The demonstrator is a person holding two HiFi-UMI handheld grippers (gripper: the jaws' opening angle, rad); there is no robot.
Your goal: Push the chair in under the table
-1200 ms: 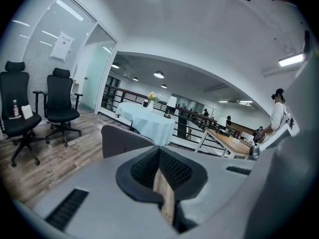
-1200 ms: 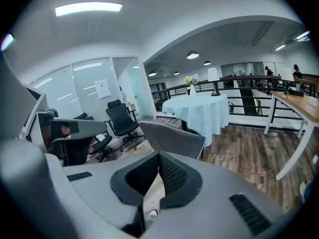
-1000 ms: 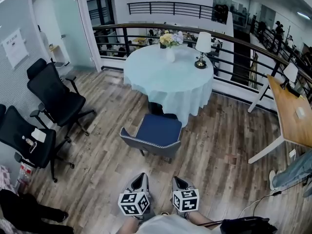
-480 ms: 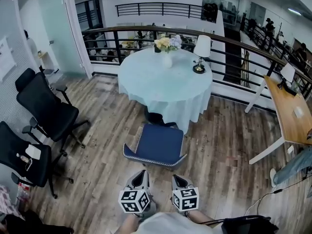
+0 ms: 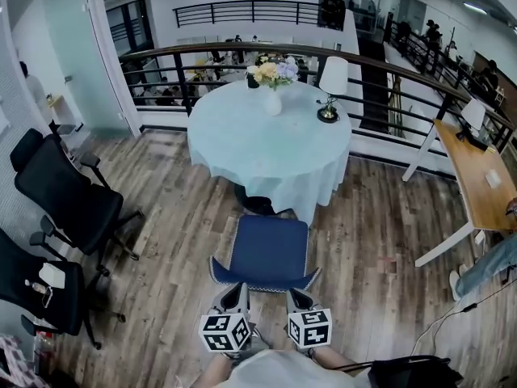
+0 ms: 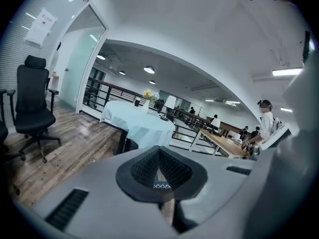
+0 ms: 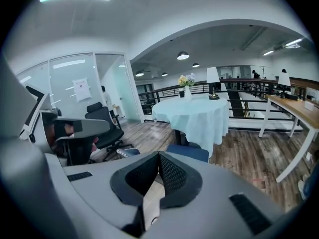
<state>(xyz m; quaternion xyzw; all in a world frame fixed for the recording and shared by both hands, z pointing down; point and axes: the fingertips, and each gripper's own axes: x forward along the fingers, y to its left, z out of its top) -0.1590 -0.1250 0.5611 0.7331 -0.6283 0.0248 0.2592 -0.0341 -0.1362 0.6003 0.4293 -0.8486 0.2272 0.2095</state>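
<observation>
Chair stage: the push looks set up or barely begun, judging by how the blue chair (image 5: 269,249) stands clear of the cloth.
Left hand-held gripper (image 5: 234,291): jaws pressed together with nothing pinched. Its tip sits at the left end of the chair's back rim. In the left gripper view (image 6: 159,156) a sliver of blue with white trim shows right at the tips.
Right hand-held gripper (image 5: 297,296): jaws pressed together and empty, tip at the right end of the same rim. In the right gripper view (image 7: 158,158) the blue seat lies just beyond them.
Contact: both tips are at the rim, but I cannot tell whether they actually press on it.
Chair position: on the wooden floor (image 5: 170,217), facing the round surface (image 5: 242,144), squarely in line with it. The front edge is near the hem of the pale cloth, beside the dark pedestal base. Nearly the whole seat is out in the open.
Done: the hand-held grippers are lined up behind the chair.
Left: slide the seat forward until it is beneath the cloth.
Watch: the pedestal may stop the chair short. A flower vase (image 5: 272,95) and lamp (image 5: 331,87) stand above.
</observation>
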